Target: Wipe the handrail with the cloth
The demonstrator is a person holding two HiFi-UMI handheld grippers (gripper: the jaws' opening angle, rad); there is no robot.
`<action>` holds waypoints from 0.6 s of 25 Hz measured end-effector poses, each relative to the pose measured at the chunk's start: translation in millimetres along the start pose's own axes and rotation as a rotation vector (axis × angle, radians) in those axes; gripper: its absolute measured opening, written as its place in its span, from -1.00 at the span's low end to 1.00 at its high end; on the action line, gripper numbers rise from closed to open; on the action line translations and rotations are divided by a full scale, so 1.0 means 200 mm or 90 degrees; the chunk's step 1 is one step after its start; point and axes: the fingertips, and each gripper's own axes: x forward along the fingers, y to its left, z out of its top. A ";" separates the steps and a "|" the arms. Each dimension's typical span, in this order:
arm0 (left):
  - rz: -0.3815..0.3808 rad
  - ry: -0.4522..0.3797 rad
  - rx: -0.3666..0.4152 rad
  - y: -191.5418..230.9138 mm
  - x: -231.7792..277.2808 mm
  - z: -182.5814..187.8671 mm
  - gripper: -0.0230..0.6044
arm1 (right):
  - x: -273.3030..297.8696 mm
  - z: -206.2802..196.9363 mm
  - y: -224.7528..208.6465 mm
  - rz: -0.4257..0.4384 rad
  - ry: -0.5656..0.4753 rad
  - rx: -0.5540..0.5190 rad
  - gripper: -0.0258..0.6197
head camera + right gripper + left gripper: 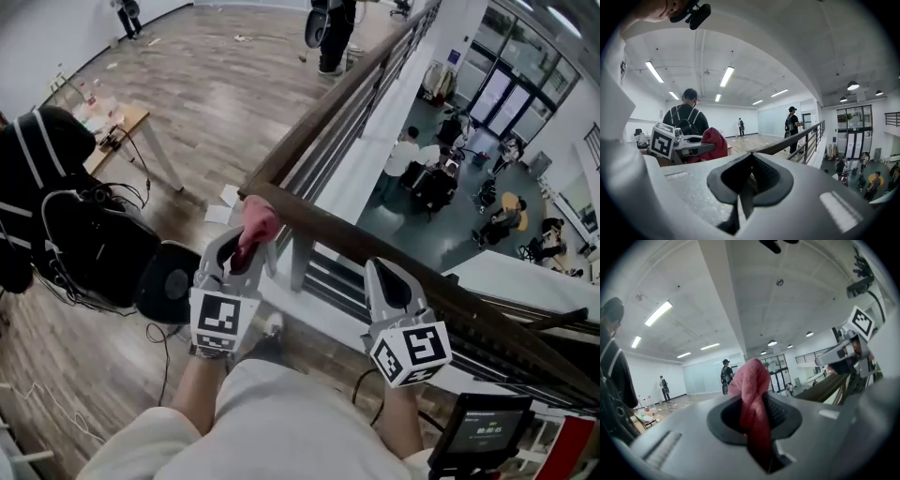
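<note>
Nearest in head view: the person's forearms in a pale top, a gripper in each hand. A small dark screen [487, 427] is at bottom right.

Left gripper [246, 246] is clamped on the pink-red cloth [255, 222]. The left gripper view shows the cloth [752, 399] pinched between the jaw pads, with its bunched top sticking up past the tips. In head view the cloth bunch sits at the handrail [337, 227], right by the corner where two rail runs meet. Contact looks likely, but I can't confirm it.

Right gripper [389, 281] is further right along the same dark brown rail, tips at or over its top. Its jaws are together with nothing between them, as the right gripper view [747, 180] shows. The same view has the left gripper [689, 145] with the cloth [712, 143] off to the left, well apart from the right one. From there the handrail [792, 138] runs away toward the back of the hall.

Below the rail are horizontal metal bars.

Left of the grippers, on the wooden floor [216, 94], is a pile of black bags [84, 234] with cables.

Further back is a small wooden table [127, 120] with clutter on it.

Far off, a person in black [335, 33] stands by the rail. Over the railing, on the lower level, people sit around a table [427, 173].
</note>
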 end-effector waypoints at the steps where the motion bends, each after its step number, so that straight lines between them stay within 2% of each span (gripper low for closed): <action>1: 0.005 0.011 0.001 0.04 0.03 -0.02 -0.67 | 0.03 0.01 0.01 0.003 0.003 -0.005 -0.92; 7: 0.018 0.070 -0.004 0.28 0.25 -0.19 -0.67 | 0.30 -0.01 0.12 0.039 0.029 -0.013 -0.92; 12: -0.004 0.097 0.024 0.35 0.40 -0.29 -0.66 | 0.48 -0.01 0.16 0.054 0.044 0.012 -0.92; 15: -0.014 0.105 0.023 0.37 0.46 -0.34 -0.66 | 0.57 -0.01 0.14 0.046 0.055 0.013 -0.92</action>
